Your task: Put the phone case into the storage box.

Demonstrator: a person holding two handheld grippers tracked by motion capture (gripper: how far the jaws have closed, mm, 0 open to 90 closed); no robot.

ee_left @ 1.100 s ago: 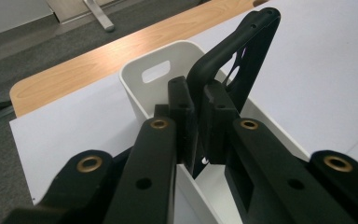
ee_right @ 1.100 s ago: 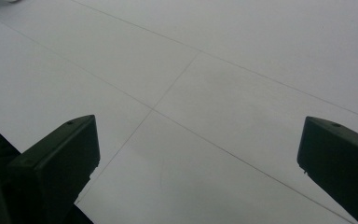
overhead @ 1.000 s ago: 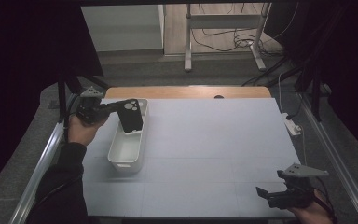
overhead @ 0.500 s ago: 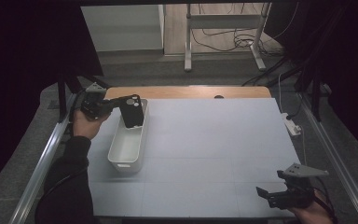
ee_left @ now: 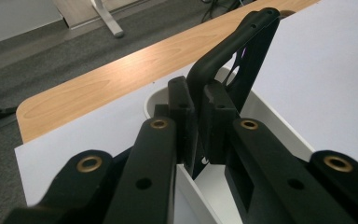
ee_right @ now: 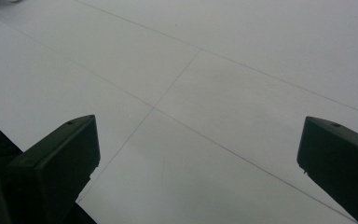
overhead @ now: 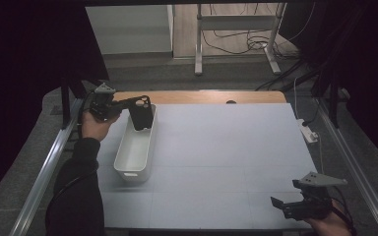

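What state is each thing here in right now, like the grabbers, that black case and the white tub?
Left hand-held gripper: shut on the black phone case, at the tub's far end.
Black phone case: clamped by one edge, hanging upright over the tub's far end.
White tub: standing upright on the table, open-topped.
Right hand-held gripper: open, holding nothing, low over the white table.

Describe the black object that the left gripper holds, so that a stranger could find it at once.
Look at the white table cover, then its far left side, where a long white bin lies. Above the bin's far end, the left gripper holds a flat black phone case, the one dark thing there, with a camera cut-out.
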